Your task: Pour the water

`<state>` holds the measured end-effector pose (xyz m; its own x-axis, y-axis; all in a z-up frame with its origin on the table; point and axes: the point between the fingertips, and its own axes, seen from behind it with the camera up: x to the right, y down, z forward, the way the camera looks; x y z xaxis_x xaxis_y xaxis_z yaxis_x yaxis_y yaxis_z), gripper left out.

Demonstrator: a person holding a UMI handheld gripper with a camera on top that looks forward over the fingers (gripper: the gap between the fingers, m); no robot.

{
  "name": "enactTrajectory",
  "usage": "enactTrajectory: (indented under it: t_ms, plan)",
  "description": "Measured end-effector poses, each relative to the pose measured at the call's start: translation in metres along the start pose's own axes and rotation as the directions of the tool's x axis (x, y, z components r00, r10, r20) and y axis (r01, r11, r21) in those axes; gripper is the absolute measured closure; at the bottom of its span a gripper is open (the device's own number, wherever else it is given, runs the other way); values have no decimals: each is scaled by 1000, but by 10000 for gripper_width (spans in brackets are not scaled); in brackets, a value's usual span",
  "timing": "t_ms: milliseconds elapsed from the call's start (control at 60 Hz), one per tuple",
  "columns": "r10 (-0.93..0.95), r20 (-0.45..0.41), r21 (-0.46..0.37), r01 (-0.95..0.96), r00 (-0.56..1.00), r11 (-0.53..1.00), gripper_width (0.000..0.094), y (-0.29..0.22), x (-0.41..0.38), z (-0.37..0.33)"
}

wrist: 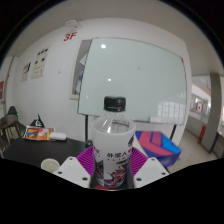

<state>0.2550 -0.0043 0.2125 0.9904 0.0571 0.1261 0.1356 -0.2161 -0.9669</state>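
Observation:
A clear plastic water bottle with a black cap and a white, pink and black label stands upright between my fingers. My gripper is shut on the bottle's labelled body, with the purple pads pressing on both of its sides. The bottle is held up in front of the whiteboard, above the table. Its base is hidden below the fingers.
A large whiteboard stands behind the bottle. A dark table at the left carries small items, one of them white. A blue and pink box sits at the right. Posters hang on the white wall.

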Motion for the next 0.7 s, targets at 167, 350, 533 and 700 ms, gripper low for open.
enactTrajectory:
  t_ms: [167,350,533,700]
  plan:
    - [68,42,-86,-64,997,994,522,81,-10,25]
    - [90,57,-147,-81,994,986,501,145,-20,43]
    - [63,65,-71,-58,996,996,421,142,-19,41]
    - [45,40,-199,-36,998,979,111,161,-13,32]
